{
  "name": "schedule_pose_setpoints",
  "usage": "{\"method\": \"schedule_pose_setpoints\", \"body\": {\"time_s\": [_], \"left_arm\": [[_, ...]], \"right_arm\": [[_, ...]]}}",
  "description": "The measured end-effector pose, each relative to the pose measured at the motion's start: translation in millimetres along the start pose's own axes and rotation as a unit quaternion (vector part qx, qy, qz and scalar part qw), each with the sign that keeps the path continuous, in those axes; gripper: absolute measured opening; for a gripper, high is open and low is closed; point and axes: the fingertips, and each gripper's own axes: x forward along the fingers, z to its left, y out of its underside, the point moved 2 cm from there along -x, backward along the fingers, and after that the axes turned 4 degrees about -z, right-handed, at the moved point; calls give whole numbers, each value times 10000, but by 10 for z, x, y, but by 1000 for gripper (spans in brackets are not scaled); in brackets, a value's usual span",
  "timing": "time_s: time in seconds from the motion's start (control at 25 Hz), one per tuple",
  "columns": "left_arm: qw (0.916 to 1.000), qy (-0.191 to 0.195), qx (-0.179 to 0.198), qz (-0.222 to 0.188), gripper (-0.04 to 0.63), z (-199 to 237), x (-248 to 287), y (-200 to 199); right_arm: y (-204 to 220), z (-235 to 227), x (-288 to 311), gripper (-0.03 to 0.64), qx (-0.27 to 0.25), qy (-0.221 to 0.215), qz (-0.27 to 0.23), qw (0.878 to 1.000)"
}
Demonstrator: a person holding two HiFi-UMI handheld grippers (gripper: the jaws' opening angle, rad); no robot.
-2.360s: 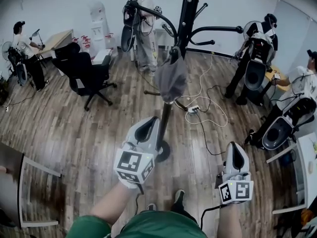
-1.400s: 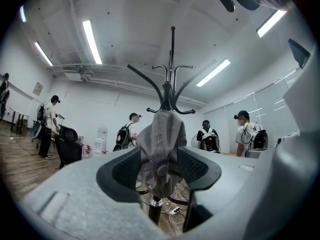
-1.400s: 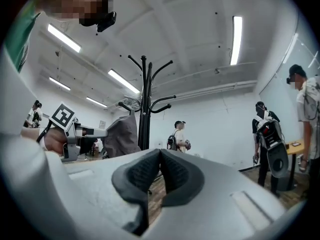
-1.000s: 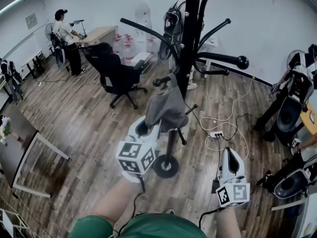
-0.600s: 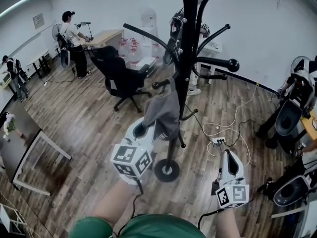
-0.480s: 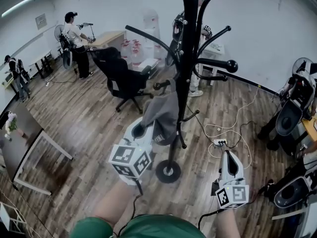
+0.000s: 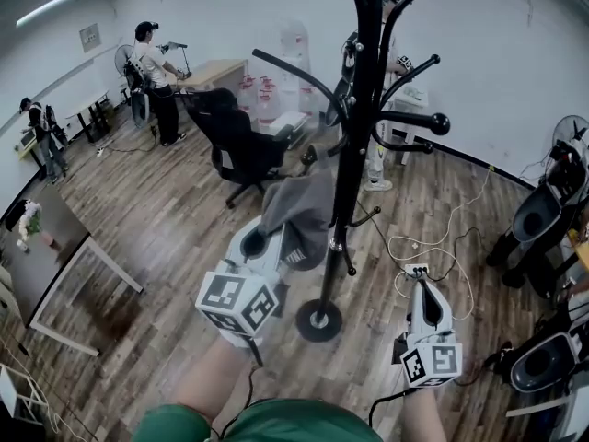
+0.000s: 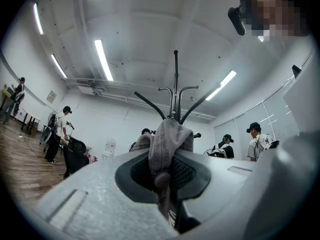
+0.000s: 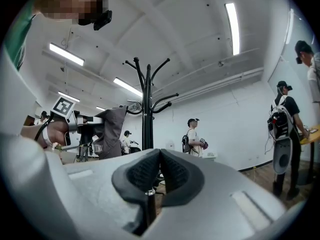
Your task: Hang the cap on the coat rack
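A grey cap (image 7: 299,217) hangs beside the black coat rack (image 7: 355,155), its top close to the knob of a low hook. My left gripper (image 7: 274,236) is shut on the cap's lower edge; its jaws have just been closing, with cap fabric between them. In the left gripper view the cap (image 8: 167,143) bunches between the pads of the left gripper (image 8: 163,176), and the rack (image 8: 175,91) rises behind. My right gripper (image 7: 426,291) is low at the right, shut with nothing in it (image 9: 160,165). From there the cap (image 9: 110,131) shows left of the rack (image 9: 147,111).
The rack's round base (image 7: 319,320) stands on the wooden floor. A black office chair (image 7: 237,141) is behind it to the left, and a table (image 7: 55,247) at the far left. Cables and a power strip (image 7: 416,270) lie to the right. People stand along the walls.
The left gripper has risen a little with the cap's lower edge in it, bunching the fabric upward. The right gripper has kept its place.
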Motion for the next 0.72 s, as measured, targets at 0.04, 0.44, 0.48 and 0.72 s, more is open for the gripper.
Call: {"method": "schedule_pose_setpoints", "body": {"time_s": [0.04, 0.44, 0.48, 0.72], "left_arm": [[10000, -9, 5, -16, 35, 0, -32, -7], [9997, -161, -165, -127, 35, 217, -390, -166], [9996, -167, -176, -124, 35, 245, -419, -171], [9996, -179, -217, -25, 35, 399, -655, -201]], "right_arm": [[9, 18, -16, 2, 1, -15, -3, 10000], [-20, 344, -115, 2, -20, -73, 9, 10000], [-19, 375, -116, 2, -20, -72, 15, 10000], [-64, 634, -170, 3, 24, -86, 30, 10000]]}}
